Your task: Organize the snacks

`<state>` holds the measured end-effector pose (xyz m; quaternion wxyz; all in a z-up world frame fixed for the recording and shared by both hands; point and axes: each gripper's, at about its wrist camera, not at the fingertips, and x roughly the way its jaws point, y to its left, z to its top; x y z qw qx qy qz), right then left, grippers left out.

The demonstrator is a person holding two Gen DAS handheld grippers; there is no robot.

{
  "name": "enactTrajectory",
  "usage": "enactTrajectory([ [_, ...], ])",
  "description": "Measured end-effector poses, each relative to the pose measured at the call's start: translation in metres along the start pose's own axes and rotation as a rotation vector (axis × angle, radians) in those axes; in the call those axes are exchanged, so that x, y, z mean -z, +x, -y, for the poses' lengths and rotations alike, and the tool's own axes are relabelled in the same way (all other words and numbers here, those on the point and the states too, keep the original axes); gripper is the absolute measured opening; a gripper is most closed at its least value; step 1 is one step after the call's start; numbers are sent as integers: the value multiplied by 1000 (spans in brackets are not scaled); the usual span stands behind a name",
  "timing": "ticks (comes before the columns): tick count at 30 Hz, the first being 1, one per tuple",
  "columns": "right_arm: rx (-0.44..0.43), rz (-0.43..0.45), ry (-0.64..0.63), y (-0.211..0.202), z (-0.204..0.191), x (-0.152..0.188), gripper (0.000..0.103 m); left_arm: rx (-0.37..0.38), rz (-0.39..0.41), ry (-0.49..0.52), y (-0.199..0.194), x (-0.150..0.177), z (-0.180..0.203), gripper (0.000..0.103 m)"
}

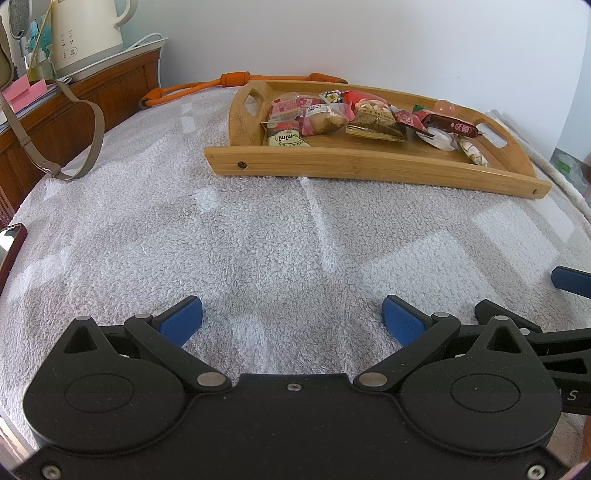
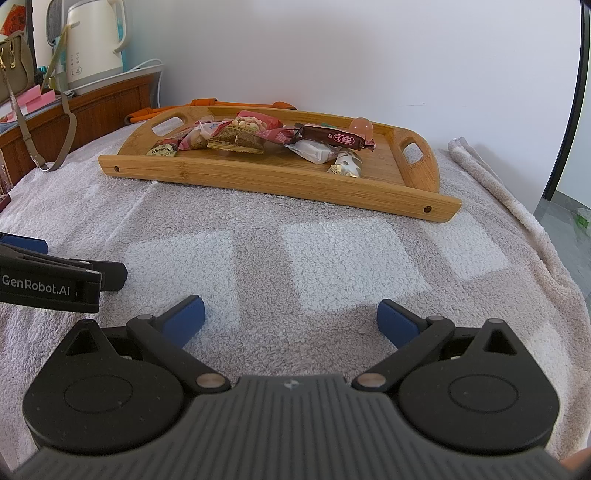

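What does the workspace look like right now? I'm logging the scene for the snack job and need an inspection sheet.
Surface: pale fleecy towel with patches of light.
Job's things: wooden tray near the wall, wrapped snacks piled inside.
Clutter: orange band behind the tray; bag strap on the towel's left edge.
Grippers: left gripper and right gripper low over the towel, jaws open, empty.
Cables: white cord by the kettle.
Surroundings: white wall, wooden cabinet at left.
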<state>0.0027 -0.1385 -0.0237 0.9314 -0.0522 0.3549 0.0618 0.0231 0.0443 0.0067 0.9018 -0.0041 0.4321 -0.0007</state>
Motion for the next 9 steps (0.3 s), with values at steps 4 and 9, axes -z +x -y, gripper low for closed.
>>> enactTrajectory([
  [4,0,0,0,0,0,0,103,1,5,2,-1,-1,0,103],
  [9,0,2,0,0,0,0,103,3,9,2,-1,0,-1,103],
])
